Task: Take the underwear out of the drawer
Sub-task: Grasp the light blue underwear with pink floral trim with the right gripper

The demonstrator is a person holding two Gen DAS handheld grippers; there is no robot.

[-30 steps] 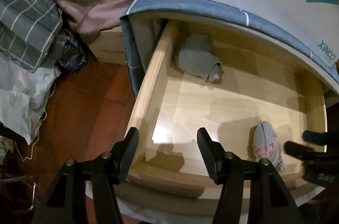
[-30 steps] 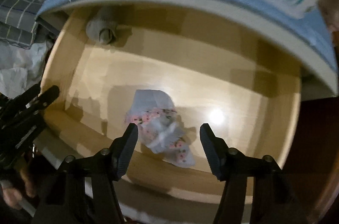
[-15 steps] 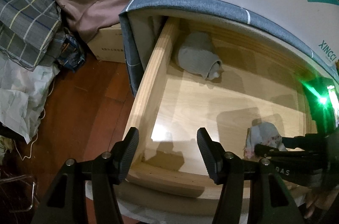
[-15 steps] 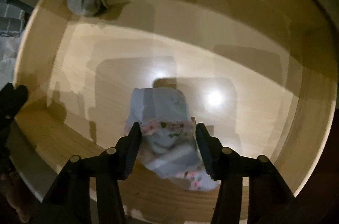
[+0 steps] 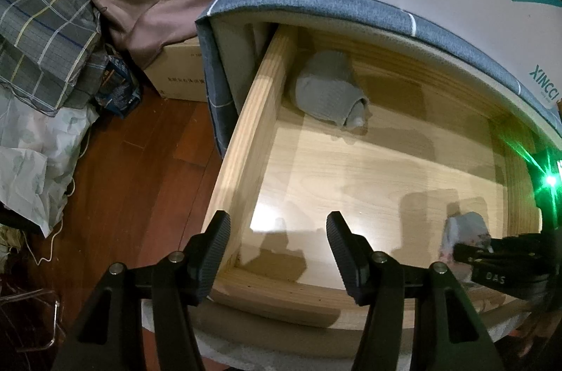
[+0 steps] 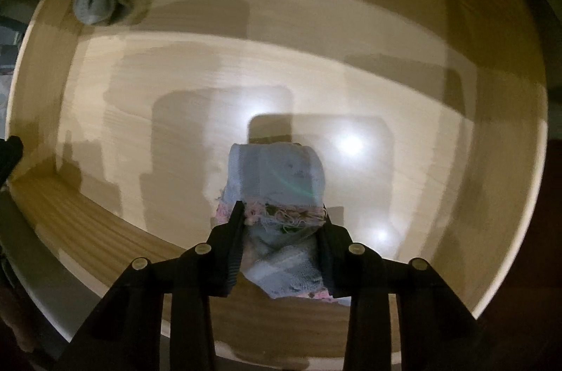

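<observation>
We hold the right gripper (image 6: 282, 230) pointing down into the open wooden drawer (image 6: 105, 230). Its jaws have just been closing, and now both pads press on the sides of the underwear (image 6: 277, 174), a small pale blue bundle with a pink flowered edge. The underwear lies on the drawer bottom, near the front wall and toward the right side. Our left gripper (image 5: 279, 246) hangs over the front left corner of the drawer, its jaws wide apart with nothing between them. A rolled grey cloth (image 5: 328, 98) lies in the back left corner, well apart from the underwear. Beside the drawer we see the red-brown wooden floor (image 5: 140, 167) and a cardboard box (image 5: 177, 74).
</observation>
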